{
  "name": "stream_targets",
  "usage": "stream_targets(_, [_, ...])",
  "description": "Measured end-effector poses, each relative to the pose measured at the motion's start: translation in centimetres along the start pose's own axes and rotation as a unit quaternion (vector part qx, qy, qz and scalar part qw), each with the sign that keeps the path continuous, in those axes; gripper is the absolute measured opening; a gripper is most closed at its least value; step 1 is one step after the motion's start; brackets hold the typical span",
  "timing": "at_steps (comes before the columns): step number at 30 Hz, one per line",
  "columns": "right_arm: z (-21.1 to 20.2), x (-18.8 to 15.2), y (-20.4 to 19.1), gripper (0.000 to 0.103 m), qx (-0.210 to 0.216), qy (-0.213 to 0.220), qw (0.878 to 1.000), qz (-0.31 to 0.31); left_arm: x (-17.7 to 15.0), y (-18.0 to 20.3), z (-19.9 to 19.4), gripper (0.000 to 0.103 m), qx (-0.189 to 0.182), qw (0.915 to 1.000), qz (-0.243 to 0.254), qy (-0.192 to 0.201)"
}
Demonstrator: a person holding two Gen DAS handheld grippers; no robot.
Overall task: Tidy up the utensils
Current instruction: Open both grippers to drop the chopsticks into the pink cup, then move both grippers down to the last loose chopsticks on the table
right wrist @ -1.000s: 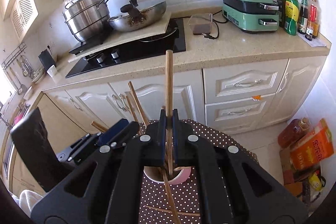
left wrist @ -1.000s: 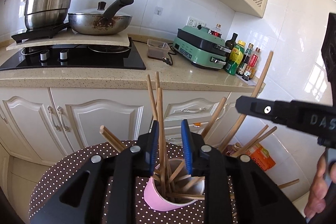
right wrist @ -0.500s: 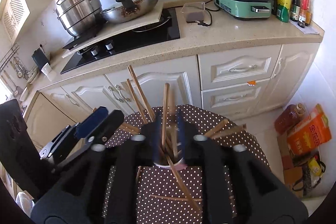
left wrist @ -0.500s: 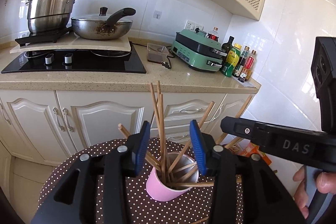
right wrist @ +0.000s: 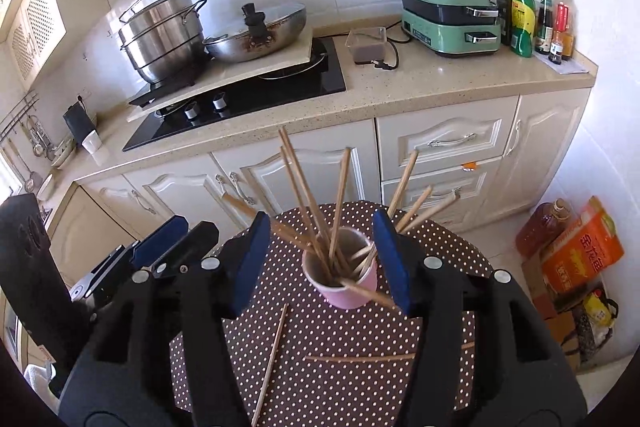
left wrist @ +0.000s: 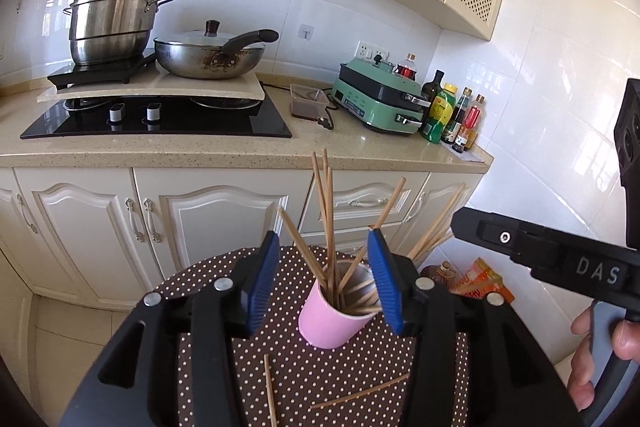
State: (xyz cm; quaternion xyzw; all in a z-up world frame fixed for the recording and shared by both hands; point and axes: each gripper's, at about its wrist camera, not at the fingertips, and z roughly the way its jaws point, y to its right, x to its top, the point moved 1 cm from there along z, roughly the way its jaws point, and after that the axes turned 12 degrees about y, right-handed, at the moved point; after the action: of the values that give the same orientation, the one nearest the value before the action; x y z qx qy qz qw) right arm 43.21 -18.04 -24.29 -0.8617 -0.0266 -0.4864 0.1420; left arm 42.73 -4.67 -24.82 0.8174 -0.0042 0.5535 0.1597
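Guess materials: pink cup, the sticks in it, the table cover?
Pink cup: likely paper, matte pink outside with a thin pale rim; plastic is possible. Chopsticks: wood or bamboo, plain tan, matte and unlacquered by the look. Table cover: brown with white polka dots; looks like cloth, though a coated or vinyl sheet cannot be ruled out.

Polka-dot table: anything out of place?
Yes. Two loose wooden chopsticks lie flat on the brown polka-dot tablecloth in front of the pink paper cup, not in it. The chopsticks in the cup splay in all directions.
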Motion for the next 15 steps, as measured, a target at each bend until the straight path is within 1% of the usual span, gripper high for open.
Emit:
stream_targets(4, [-1.3, -1.2, -0.9, 0.053, -0.007, -0.003, 1.0, -0.005, -1.1, -0.6, -0.8, 0.046, -0.004, 0.9996, 0.002, -0.03])
stream_targets(7, [-2.1, -2.5, -1.3, 0.053, -0.011, -0.009, 1.0, -0.01, -2.5, -1.1, -1.0, 0.046, -0.007, 0.9981, 0.012, -0.06])
stream_targets(9, [-2.5, -3.6, -1.6, 0.053, -0.015, -0.015, 1.0, -0.017, -3.7, -1.6, -1.0, 0.046, -0.008, 0.996, 0.012, -0.088])
stream_targets(12, [-2.7, -5.4, -1.9, 0.053, -0.02, -0.032, 0.999, -0.026, -5.8, -2.2, -0.3, 0.046, -0.006, 0.9901, 0.014, -0.14])
stream_targets(15, [-2.6, -7.2, -1.9, 0.053, -0.019, -0.05, 0.998, -0.028, -8.3, -2.5, 0.6, 0.046, 0.005, 0.981, 0.027, -0.192])
